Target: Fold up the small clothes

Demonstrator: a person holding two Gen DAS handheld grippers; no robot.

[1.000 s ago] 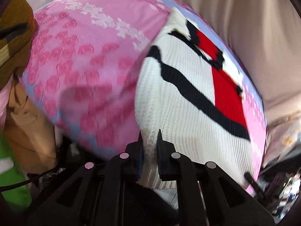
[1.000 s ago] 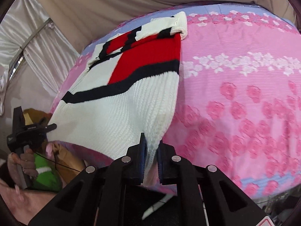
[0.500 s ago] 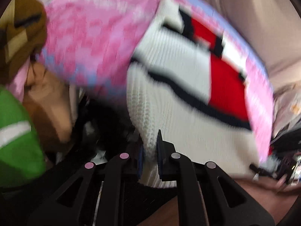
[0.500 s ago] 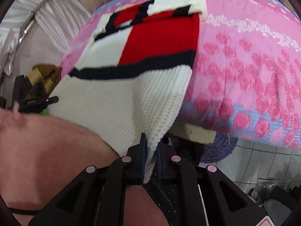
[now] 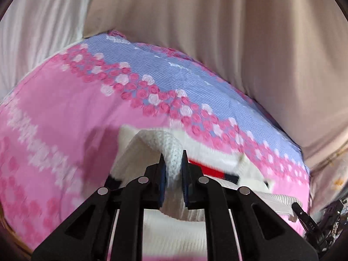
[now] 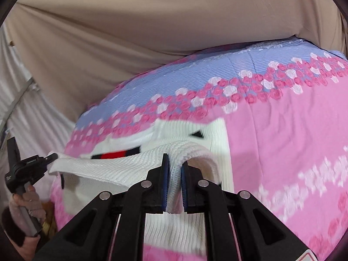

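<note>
A white knit sweater point(image 5: 139, 150) with a red and black band point(image 5: 212, 171) lies on the pink and blue flowered bed cover point(image 5: 65, 113). Its near part is lifted and doubled over the rest. My left gripper point(image 5: 173, 158) is shut on one corner of the ribbed hem. In the right wrist view, my right gripper point(image 6: 174, 163) is shut on the other corner of the sweater point(image 6: 121, 165). The left gripper point(image 6: 52, 157) shows at the left there, held by a hand, with the hem stretched between the two. The right gripper's tip point(image 5: 296, 208) shows at the lower right of the left wrist view.
Beige curtain fabric point(image 5: 217, 32) hangs close behind the bed, and a white curtain point(image 6: 21, 113) hangs at its side. The bed cover point(image 6: 271, 130) stretches on bare beyond the sweater's far end and to its right. Dark clutter point(image 5: 326, 217) sits past the bed's corner.
Both grippers have carried the hem from the bed's near edge up and forward over the sweater. The sweater went from spread flat to doubled over, and most of the red panel is now covered.
</note>
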